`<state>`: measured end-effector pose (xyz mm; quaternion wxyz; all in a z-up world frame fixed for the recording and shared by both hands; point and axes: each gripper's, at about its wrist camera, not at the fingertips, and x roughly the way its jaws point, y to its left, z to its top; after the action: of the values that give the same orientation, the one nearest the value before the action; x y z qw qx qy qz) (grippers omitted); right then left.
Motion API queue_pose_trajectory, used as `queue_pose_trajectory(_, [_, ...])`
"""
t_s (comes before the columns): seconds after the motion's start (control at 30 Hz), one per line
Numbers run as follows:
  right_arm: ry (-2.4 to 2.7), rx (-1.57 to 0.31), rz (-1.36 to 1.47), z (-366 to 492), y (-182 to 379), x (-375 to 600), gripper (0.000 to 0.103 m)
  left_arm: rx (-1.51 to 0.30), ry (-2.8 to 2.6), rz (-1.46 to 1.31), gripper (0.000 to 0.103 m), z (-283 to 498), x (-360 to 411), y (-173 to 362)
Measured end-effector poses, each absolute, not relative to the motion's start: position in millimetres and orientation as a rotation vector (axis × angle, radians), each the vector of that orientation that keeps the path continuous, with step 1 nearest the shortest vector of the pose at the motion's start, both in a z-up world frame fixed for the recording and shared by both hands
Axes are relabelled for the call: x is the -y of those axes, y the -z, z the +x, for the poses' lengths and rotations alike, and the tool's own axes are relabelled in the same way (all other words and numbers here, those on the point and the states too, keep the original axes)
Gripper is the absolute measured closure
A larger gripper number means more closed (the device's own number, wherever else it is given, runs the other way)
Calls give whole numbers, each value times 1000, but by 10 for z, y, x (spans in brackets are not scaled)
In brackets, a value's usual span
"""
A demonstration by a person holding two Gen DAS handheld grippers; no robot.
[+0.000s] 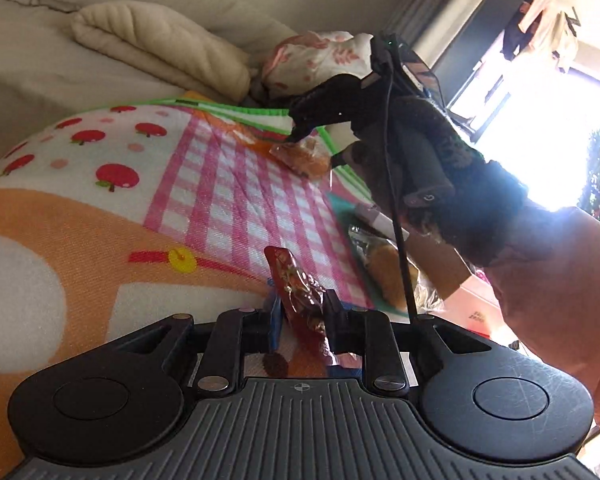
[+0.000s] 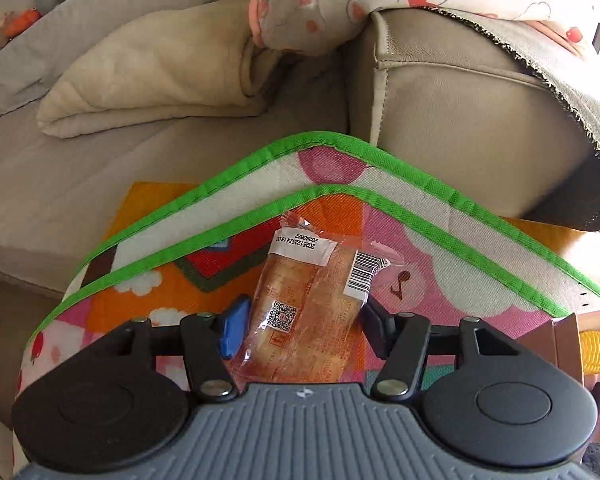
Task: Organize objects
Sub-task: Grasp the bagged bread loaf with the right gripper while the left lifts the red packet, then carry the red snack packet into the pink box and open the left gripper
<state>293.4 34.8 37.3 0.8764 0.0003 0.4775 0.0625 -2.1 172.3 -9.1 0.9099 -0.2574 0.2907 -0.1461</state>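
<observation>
Lying between the fingers of the right hand-held gripper [image 2: 302,330], a clear-wrapped golden bread loaf [image 2: 306,312] rests on the colourful green-edged foam play mat [image 2: 440,248]. The jaws stand part open around it; whether the pads press on the wrapper cannot be told. White labels on the crinkly film carry a barcode, a QR code and the upside-down print "20251225241800". The left hand-held gripper [image 1: 302,316] is closed tight on a glossy red crinkled snack packet [image 1: 300,284], over the mat's pink gingham check. Beside it, near the person's gloved right hand [image 1: 440,160], lies a second clear-wrapped bun [image 1: 388,276]. A folded cream blanket [image 2: 148,76] rests on the beige sofa [image 2: 452,120].
</observation>
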Motion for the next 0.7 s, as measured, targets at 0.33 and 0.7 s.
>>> queue_pose_trajectory(0.33, [-338, -769, -184, 1133, -1114, 105, 45, -635, 327, -448, 75, -7, -1588, 76])
queue_pose_trajectory(0.7, [-206, -682, -272, -411, -789, 1013, 45, -744, 383, -542, 79, -10, -1478, 60])
